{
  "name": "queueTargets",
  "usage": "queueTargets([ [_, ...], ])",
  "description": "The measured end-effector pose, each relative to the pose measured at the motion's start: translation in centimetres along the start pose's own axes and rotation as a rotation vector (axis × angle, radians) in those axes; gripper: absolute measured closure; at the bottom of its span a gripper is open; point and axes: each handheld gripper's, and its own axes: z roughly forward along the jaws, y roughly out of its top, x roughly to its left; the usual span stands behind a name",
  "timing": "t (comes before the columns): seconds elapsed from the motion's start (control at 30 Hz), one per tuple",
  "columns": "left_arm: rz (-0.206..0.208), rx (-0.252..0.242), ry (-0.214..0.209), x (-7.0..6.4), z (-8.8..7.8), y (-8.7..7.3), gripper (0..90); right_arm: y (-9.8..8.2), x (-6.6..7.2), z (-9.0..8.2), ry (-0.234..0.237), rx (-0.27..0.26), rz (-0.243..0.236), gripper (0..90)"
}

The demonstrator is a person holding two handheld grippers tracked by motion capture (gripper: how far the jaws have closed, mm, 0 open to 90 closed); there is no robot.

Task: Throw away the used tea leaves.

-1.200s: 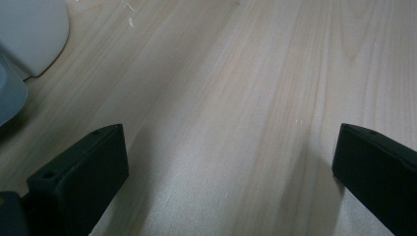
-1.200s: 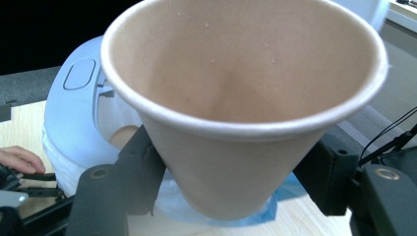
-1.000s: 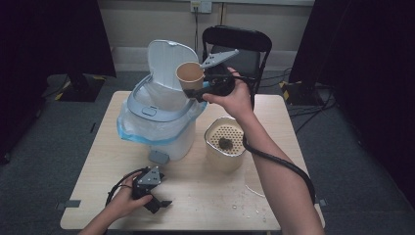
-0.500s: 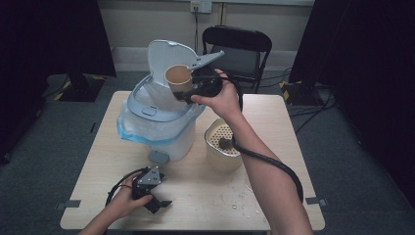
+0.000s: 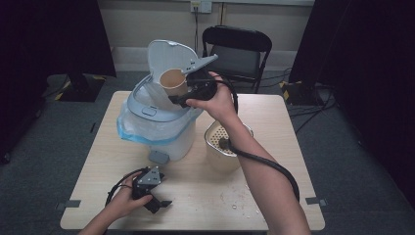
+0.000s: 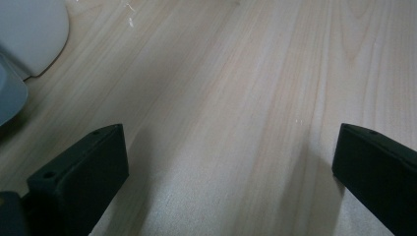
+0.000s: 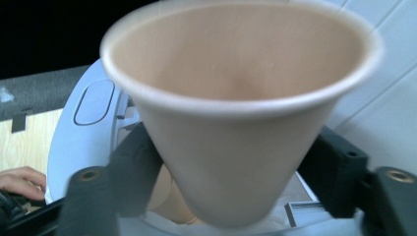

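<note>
Paper cup [image 7: 236, 123] pinched in right gripper [image 5: 182, 93] over open bin [image 5: 161, 122]; squeeze could crush it or it slips; left gripper [image 5: 155, 198] agape, idle on table [image 5: 274, 127].

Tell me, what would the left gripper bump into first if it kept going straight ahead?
Probably the table. The left gripper points low across the bare wood, open, with the bin off to one side. Depth is hard to judge.

The right gripper [image 5: 182, 94] has carried the paper cup [image 5: 172, 81] further left in the high view, from upper centre to right over the open white bin [image 5: 159, 128]. Cup's sitting a bit lower too, in front of the raised lid [image 5: 169, 58].
</note>
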Motion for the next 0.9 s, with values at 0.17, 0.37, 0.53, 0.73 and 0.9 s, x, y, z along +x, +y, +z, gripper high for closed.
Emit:
queueTargets([
  [0.17, 0.0, -0.001, -0.003, 0.0, 0.0, 0.0, 0.0, -0.1, -0.1, 0.0, 0.014, 0.004, 0.016, 23.3],
  [0.37, 0.0, -0.001, -0.003, 0.0, 0.0, 0.0, 0.0, -0.4, -0.2, -0.4, 0.021, 0.003, 0.02, 24.9],
  [0.53, 0.0, 0.0, 0.0, 0.0, 0.0, 0.0, 0.0, -0.9, -0.4, -1.2, 0.021, 0.018, 0.024, 25.6],
  [0.73, -0.001, -0.001, -0.003, 0.0, 0.0, 0.0, 0.0, -1.5, -1.1, -2.5, -0.002, 0.028, 0.033, 26.6],
  [0.9, 0.0, -0.001, -0.003, 0.0, 0.0, 0.0, 0.0, -2.1, -1.6, -3.2, -0.02, 0.034, 0.043, 26.7],
])
